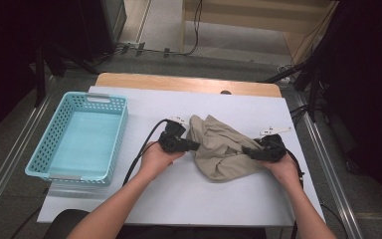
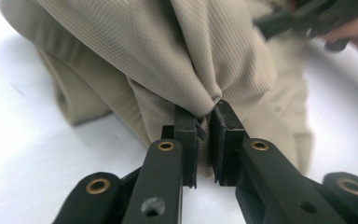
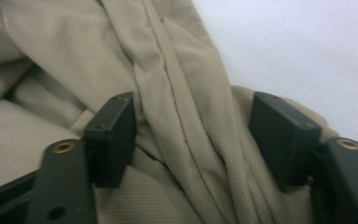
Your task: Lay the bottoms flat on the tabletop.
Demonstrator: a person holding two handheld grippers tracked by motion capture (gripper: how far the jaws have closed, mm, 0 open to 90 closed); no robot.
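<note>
Cloth [image 1: 219, 147], a crumpled beige garment, lies on the white table [image 1: 179, 199] right of centre, between the two grippers. At its left edge the left gripper [image 1: 195, 146] has its jaws clamped on a pinched fold of the fabric. At its right edge the right gripper [image 1: 246, 151] rests over a seamed ridge of the cloth, jaws spread wide with the pads clear of it. Well to the left stands a turquoise basket [image 1: 117, 137].

left gripper [image 2: 204, 122]: jaws clamped | right gripper [image 3: 193, 135]: jaws apart
</note>
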